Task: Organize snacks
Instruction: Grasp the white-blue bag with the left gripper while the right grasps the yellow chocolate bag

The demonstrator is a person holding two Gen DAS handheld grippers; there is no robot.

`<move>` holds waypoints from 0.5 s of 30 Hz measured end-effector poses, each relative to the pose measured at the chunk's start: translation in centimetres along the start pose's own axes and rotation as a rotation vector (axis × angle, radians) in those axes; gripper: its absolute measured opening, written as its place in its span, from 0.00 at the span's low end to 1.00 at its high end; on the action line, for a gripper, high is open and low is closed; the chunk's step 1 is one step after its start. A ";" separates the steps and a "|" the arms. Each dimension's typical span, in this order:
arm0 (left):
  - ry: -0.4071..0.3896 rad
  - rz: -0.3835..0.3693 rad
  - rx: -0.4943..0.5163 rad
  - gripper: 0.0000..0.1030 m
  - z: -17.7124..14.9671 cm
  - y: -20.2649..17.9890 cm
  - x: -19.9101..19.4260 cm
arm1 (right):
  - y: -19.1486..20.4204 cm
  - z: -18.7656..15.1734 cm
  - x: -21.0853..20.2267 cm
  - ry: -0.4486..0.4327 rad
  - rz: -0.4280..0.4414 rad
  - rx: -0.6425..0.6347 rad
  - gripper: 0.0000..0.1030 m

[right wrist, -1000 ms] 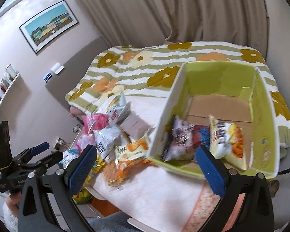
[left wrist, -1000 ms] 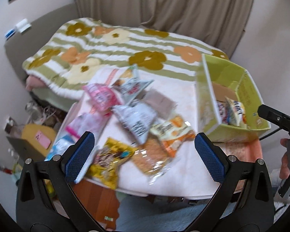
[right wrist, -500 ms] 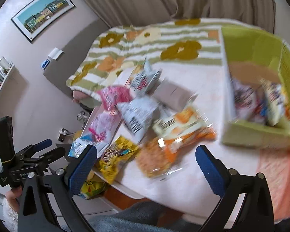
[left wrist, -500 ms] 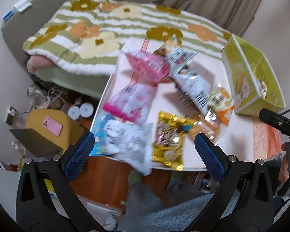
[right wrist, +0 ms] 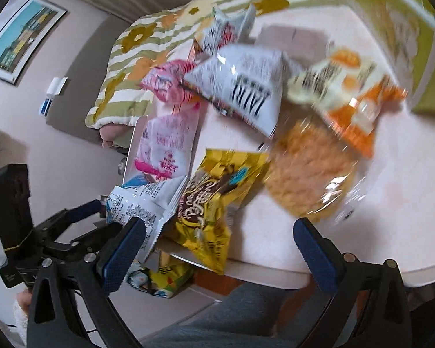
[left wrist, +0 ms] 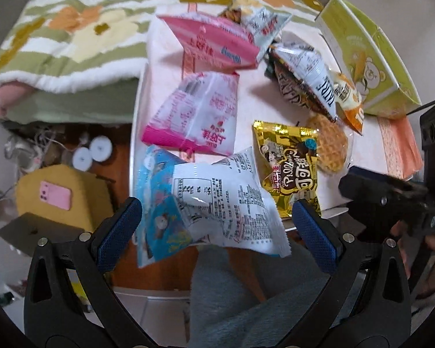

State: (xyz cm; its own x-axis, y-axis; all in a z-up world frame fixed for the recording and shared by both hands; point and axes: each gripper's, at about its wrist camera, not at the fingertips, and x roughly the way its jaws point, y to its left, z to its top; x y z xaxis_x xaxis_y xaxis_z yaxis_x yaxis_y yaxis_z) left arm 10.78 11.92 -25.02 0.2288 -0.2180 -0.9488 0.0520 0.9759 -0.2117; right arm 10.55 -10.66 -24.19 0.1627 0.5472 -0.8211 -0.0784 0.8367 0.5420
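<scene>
Eight snack packs lie loose on the white worktop (left wrist: 365, 142): one white-and-blue bag (left wrist: 214, 203) overhanging the near edge, one gold bag (left wrist: 287, 168), one waffle pack (left wrist: 332, 142), two pink packs (left wrist: 194, 113), two white-and-black bags (left wrist: 304, 72), one orange-and-white bag (left wrist: 348, 98). Green box (left wrist: 365, 55) at far right, its inside hidden. Right view is blurred; only "P.illo" on the gold bag is legible. Left tongs (left wrist: 216, 226) spread wide, empty, flanking the white-and-blue bag. Right tongs (right wrist: 217, 246) likewise spread, empty.

Glossy crinkled gold foil snack packet (left wrist: 287, 163); matt green cardboard box (left wrist: 362, 58); apparently fleecy floral cloth blanket (left wrist: 72, 29).
</scene>
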 end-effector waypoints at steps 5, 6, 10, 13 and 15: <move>0.049 0.025 0.043 1.00 0.0 -0.5 2.2 | -0.4 -0.4 1.3 0.018 0.053 0.062 0.98; 0.053 0.037 0.052 1.00 0.0 -0.5 2.4 | -0.6 -0.4 1.5 0.021 0.067 0.075 0.98; 0.067 0.073 0.065 1.00 0.3 -1.0 3.5 | -1.0 -0.1 2.5 0.024 0.088 0.100 0.95; 0.081 0.100 0.085 1.00 0.6 -1.3 4.3 | -1.5 0.1 3.3 0.033 0.116 0.129 0.88; 0.093 0.137 0.120 1.00 0.7 -2.0 5.0 | -1.8 0.1 3.7 0.041 0.133 0.143 0.84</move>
State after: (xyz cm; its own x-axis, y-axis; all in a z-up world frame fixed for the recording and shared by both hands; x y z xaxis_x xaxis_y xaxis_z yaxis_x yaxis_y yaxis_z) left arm 12.52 8.89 -29.22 0.1514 -0.0765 -0.9855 0.1436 0.9881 -0.0546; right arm 11.42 -10.11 -28.16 0.1199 0.6558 -0.7453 0.0441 0.7465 0.6639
